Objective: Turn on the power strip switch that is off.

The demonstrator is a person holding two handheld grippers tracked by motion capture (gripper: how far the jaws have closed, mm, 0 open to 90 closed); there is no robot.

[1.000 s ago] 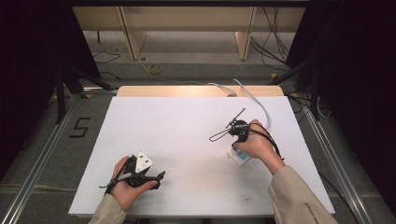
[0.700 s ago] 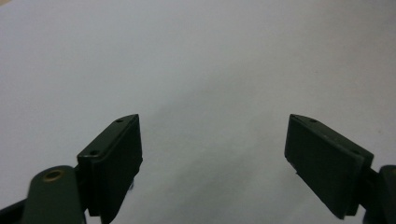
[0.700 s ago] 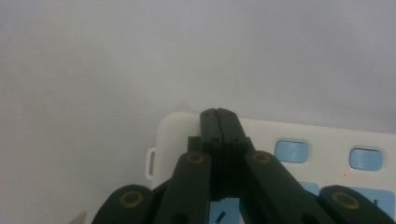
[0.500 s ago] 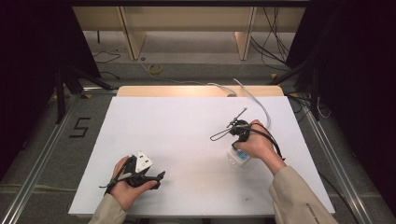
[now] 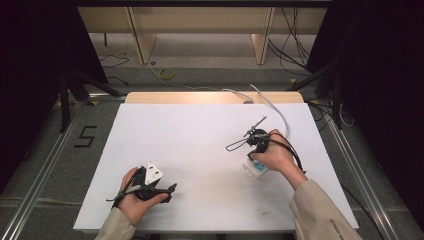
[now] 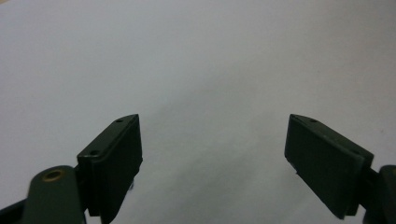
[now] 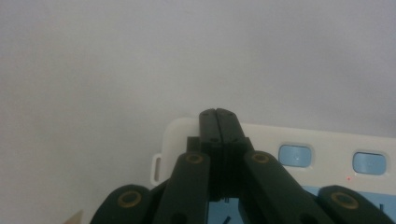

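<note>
I am looking down on a white desk (image 5: 200,150) with a person's two hands coming in from its near edge. The left hand (image 5: 135,200) is resting near the near left corner, holding the left hand-held gripper (image 5: 170,189), which is lying low over the desk and pointing toward the right. A grey three-cornered plate (image 5: 153,172) is sitting on top of it. In the left gripper view, its two black jaws are standing wide apart with nothing between them, and bare white desk is showing in the gap.

The right hand (image 5: 275,157) is resting toward the right edge of the desk, about midway between near and far edges, gripping the right hand-held gripper (image 7: 218,116). In the right gripper view, its jaws are pressed fully together, holding nothing. Just beneath and beyond them a small white device (image 7: 299,144) with pale blue buttons is lying flat on the desk. In the high view that device (image 5: 254,169) is showing just under the right hand, touching it. A white cable (image 5: 277,110) is trailing from the far edge toward the right hand, and a thin black wire loop (image 5: 235,146) is lying just to its left.
</note>
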